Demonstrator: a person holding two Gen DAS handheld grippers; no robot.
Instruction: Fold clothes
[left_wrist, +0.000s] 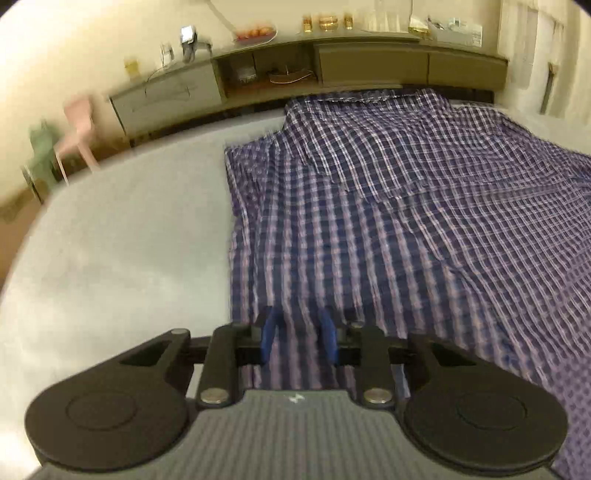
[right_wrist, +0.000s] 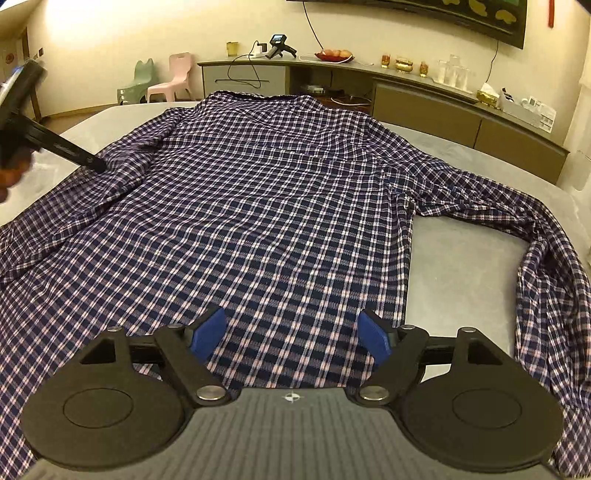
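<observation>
A thin woven plaid shirt (right_wrist: 258, 206), navy with pink-white checks, lies spread flat and softly creased on a smooth pale-grey bed (right_wrist: 461, 266), collar toward twelve o'clock and one long sleeve curling limply round at three o'clock. The right gripper (right_wrist: 293, 338) hovers over the hem with its ribbed blue pads (right_wrist: 207, 334) set wide apart and nothing between them. The left gripper (left_wrist: 299, 338) has its pads a narrow gap apart above the shirt's edge, clasping nothing visible.
</observation>
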